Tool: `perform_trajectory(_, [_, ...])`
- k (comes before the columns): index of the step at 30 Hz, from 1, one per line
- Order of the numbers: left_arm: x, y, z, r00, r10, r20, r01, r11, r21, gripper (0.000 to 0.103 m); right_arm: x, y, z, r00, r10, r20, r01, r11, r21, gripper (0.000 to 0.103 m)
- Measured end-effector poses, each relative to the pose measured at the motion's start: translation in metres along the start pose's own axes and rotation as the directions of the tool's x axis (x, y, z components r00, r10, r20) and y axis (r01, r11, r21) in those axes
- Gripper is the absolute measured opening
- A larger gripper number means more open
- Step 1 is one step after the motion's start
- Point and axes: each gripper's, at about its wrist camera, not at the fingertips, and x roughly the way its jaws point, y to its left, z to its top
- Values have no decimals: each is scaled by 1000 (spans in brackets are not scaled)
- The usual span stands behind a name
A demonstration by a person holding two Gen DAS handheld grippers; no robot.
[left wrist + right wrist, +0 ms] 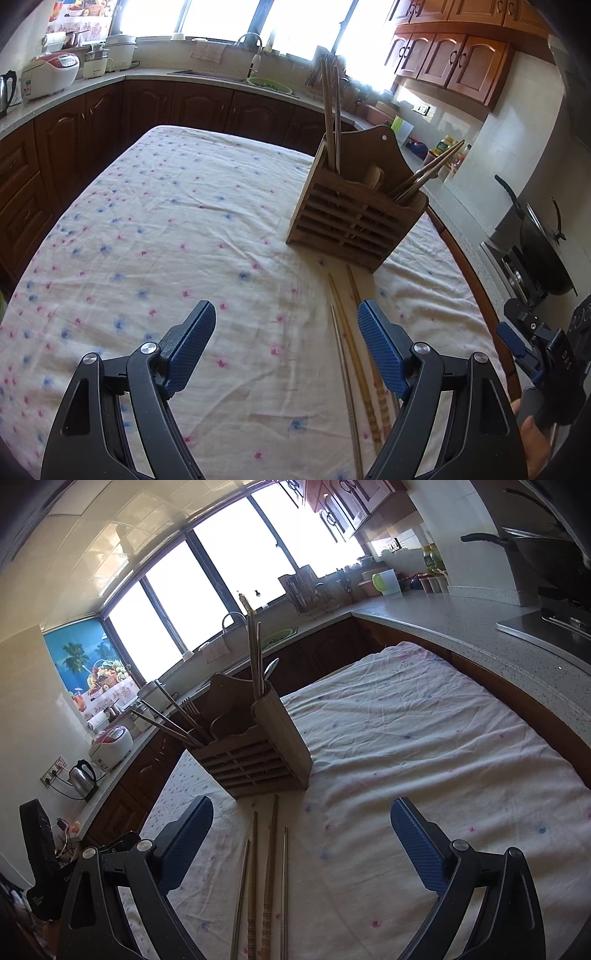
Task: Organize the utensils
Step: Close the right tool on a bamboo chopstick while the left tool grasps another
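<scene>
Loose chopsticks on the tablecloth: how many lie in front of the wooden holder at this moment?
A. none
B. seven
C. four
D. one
C: the right wrist view shows four chopsticks lying side by side on the floral tablecloth, just in front of the wooden holder; both the left gripper and the right gripper are open and empty.

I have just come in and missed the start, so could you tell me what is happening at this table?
A person holds a two-finger gripper in each hand over a flower-print tablecloth. The left gripper and right gripper both have open jaws and hold nothing. A slatted wooden utensil holder already contains several chopsticks and a spoon. Four loose chopsticks, two wooden and two metal, lie on the cloth in front of it, not yet picked up.
</scene>
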Motion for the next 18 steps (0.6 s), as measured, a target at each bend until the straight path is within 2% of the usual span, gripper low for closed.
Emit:
perform_trajectory(11, [22, -5, -23, 995, 17, -93, -14, 999, 29, 81, 18, 5, -17, 997, 0, -80, -2, 1000, -23, 98])
perform_trajectory(16, [28, 5, -30, 992, 37, -120, -35, 999, 12, 81, 42, 17, -29, 983, 0, -183, -16, 996, -90, 97])
perform_trajectory(18, [28, 13, -31, 991, 50, -125, -51, 999, -4, 81, 53, 24, -35, 974, -7, -226, -23, 991, -130, 94])
